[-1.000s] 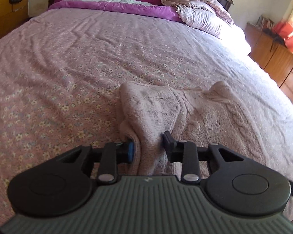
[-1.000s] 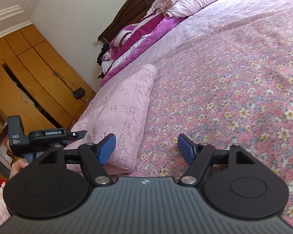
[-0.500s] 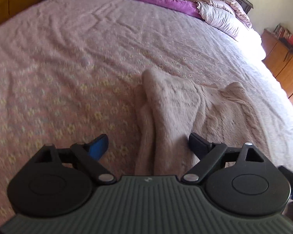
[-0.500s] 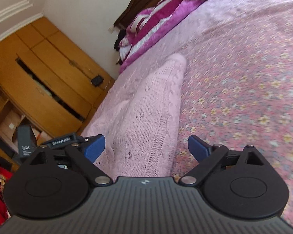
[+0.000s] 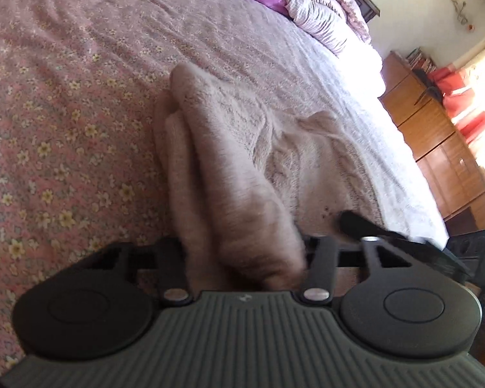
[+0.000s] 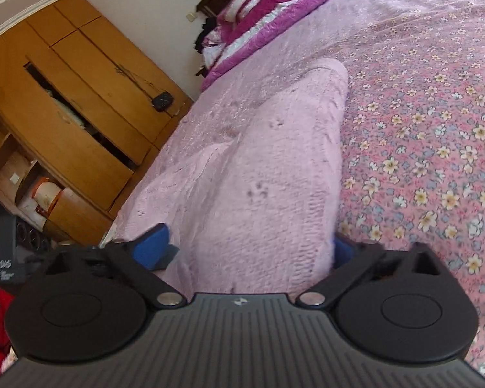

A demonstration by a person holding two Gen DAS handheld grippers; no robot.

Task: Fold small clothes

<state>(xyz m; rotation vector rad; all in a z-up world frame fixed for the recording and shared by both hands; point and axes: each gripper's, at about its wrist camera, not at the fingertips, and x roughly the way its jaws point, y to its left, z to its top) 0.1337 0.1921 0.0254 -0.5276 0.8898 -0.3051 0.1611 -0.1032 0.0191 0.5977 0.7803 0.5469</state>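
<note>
Looking from largest to smallest, we start with the bed (image 5: 80, 103), whose floral sheet (image 6: 430, 148) carries everything; we place the rest against it. Our pink knitted sweater (image 5: 242, 148) lies on the bed's near part, well short of the striped quilt (image 6: 242, 22) heaped at the headboard end, with the wooden wardrobe (image 6: 68, 110) off one side of the bed and a wooden cabinet (image 5: 436, 148) off the other.

A second ago we had the left gripper (image 5: 245, 252) pinched on a raised ridge of the knit; half a second ago both claws stood wide. Now both sets of jaws are closing. In the left wrist view a thick fold of sweater fills the gap, and the pads are hidden by fabric, so we cannot tell whether they press yet. The right gripper (image 6: 252, 252), which a second ago sat beside the garment's edge over bare sheet, now straddles the sweater's near end, its blue pads (image 6: 152, 245) standing just clear of the knit on the visible side. We judge this a fresh pair of grips for the next fold.

The sweater is already folded into a long, narrow band. Its long axis runs away from the right gripper toward the quilt end of the bed, with a rounded fold at the far tip.
</note>
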